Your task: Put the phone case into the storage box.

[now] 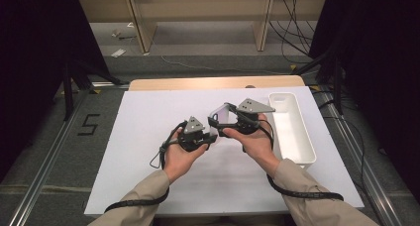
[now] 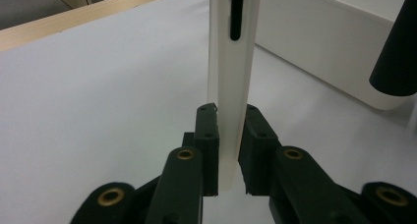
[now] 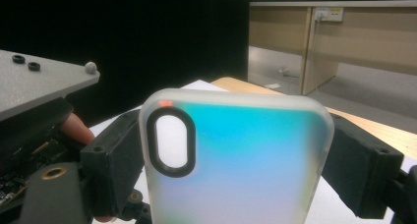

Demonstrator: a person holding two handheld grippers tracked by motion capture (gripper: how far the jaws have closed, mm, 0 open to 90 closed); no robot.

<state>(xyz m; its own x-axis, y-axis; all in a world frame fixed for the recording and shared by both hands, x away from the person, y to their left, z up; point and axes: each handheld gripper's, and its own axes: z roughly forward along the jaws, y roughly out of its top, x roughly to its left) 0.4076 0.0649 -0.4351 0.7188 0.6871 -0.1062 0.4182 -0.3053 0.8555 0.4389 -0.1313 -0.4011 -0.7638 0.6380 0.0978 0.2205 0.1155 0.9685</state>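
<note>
Case (image 1: 221, 118) stands upright above mid-table, edge clamped in left gripper (image 2: 230, 150); right gripper (image 3: 231, 160) spans its width, jaws flanking both sides, contact unclear; tray (image 1: 302, 146) lies just right

Even overhead light; dark surroundings

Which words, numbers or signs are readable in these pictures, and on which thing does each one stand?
"5": a large black figure marked on the grey floor to the left of the table, seen in the high view.
Phone case: no word or brand shows on it.
White tray: no marking shows.
Wall socket in the right gripper view: too small to read any print.
</note>
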